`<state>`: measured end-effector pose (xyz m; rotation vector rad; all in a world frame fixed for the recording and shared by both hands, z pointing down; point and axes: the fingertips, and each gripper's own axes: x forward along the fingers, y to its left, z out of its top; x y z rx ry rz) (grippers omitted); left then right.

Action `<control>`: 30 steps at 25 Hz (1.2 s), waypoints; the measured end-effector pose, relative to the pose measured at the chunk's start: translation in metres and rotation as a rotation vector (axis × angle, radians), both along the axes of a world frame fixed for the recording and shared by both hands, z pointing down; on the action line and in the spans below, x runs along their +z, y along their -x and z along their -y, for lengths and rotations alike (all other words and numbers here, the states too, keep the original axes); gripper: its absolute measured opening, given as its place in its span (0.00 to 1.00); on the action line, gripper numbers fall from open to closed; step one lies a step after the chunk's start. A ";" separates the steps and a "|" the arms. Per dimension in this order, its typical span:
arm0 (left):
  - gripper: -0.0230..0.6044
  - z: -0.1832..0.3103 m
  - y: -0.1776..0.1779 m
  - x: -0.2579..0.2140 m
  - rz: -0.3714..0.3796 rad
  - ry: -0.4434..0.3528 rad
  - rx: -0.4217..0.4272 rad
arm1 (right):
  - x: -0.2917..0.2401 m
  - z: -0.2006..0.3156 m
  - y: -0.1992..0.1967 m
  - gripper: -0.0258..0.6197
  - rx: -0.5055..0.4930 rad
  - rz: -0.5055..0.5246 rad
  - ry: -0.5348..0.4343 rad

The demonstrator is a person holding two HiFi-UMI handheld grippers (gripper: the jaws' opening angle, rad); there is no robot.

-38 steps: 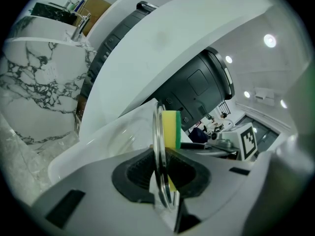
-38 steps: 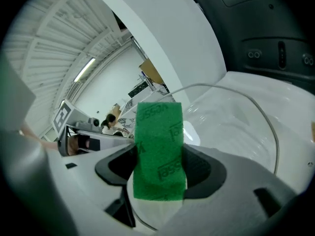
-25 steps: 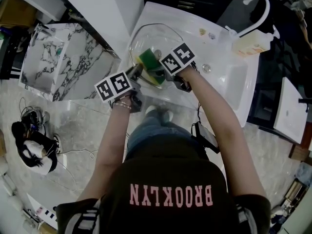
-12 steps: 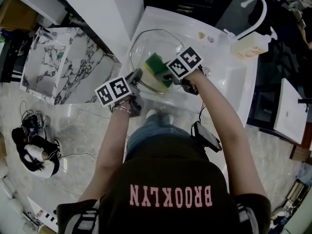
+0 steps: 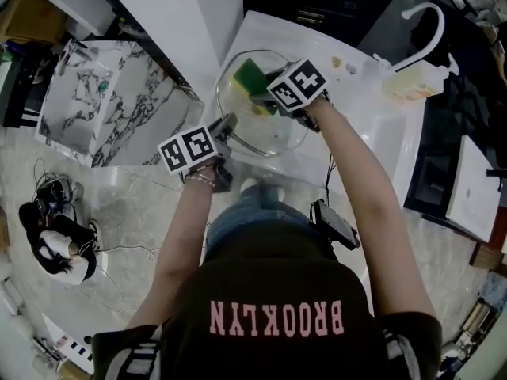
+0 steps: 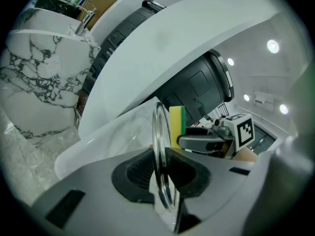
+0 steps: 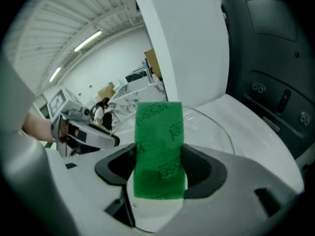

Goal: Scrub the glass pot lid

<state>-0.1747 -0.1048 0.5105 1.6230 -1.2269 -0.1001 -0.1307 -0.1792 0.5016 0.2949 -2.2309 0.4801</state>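
Observation:
The glass pot lid (image 5: 273, 129) is held over the white sink, tilted. My left gripper (image 5: 228, 127) is shut on its near-left rim; in the left gripper view the lid (image 6: 160, 146) shows edge-on between the jaws. My right gripper (image 5: 267, 93) is shut on a green and yellow sponge (image 5: 251, 76), which presses on the lid's far part. In the right gripper view the sponge (image 7: 158, 146) fills the gap between the jaws, with the lid's glass (image 7: 216, 127) behind it and the left gripper (image 7: 81, 129) at the left. The sponge (image 6: 177, 127) touches the lid's right face.
The white sink counter (image 5: 372, 125) lies ahead, with a curved faucet (image 5: 430, 10) and a soap bottle (image 5: 410, 81) at its far right. A marbled block (image 5: 103, 105) stands at the left. Cables and a dark bundle (image 5: 55, 240) lie on the floor.
My right gripper has carried the sponge from the lid's near part up to its far edge. The lid and my left gripper have shifted slightly.

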 end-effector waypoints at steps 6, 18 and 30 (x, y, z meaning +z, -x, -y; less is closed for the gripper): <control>0.13 0.000 0.000 0.000 0.000 0.004 0.002 | 0.015 0.013 0.017 0.47 -0.050 -0.104 -0.047; 0.13 0.005 0.005 -0.003 0.015 -0.015 -0.050 | 0.028 0.021 0.017 0.47 -0.015 -0.117 0.005; 0.13 0.011 0.009 -0.006 0.052 -0.032 -0.067 | 0.057 -0.026 -0.020 0.47 0.008 -0.181 0.101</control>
